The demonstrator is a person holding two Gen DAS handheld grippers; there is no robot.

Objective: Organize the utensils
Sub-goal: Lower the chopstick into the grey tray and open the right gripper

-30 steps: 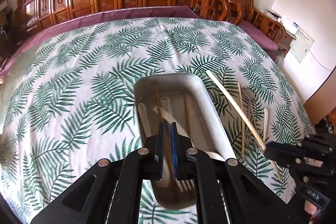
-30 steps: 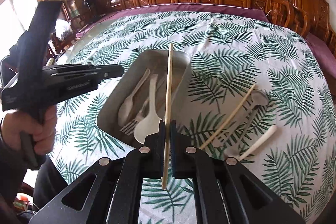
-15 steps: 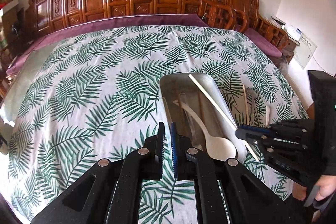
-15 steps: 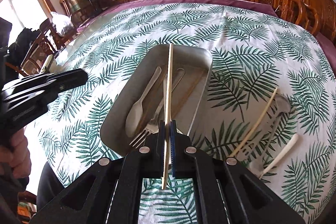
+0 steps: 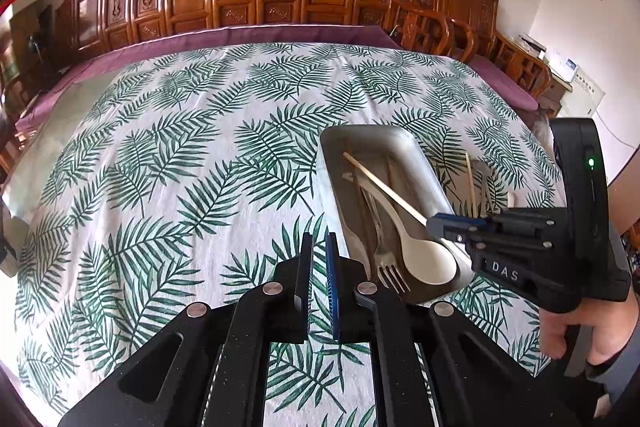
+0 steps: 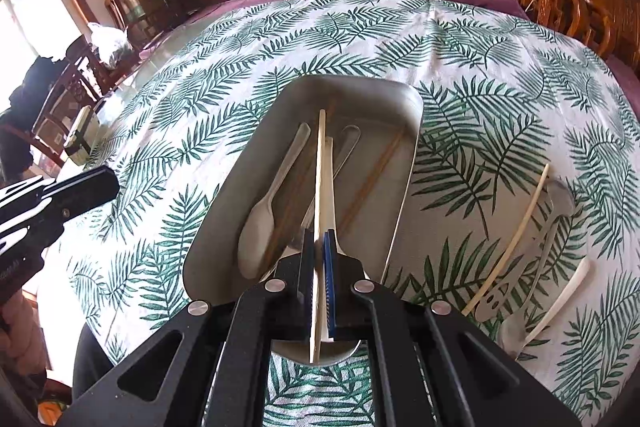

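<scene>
Right gripper (image 6: 319, 247) clamped on a pale chopstick (image 6: 320, 167) above the metal tray (image 6: 224, 223), left gripper (image 5: 319, 259) closed and empty over the leaf-print counter (image 5: 160, 167).

The left tongs (image 5: 318, 247), closed and empty, have drawn away from the metal tray (image 5: 412, 155): a second ago they hung directly over the cutlery inside it, and now they sit above bare leaf-print cloth with the tray off to their right. The right tongs (image 6: 319, 239), clamped on a pale chopstick (image 6: 319, 187), have come lower and in over the tray; in the left wrist view the stick's far tip, earlier out past the tray's right rim, now points down into the tray above the white spoon (image 5: 420, 259). The hand (image 5: 588, 335) on the right tool has come into the left wrist view.
</scene>
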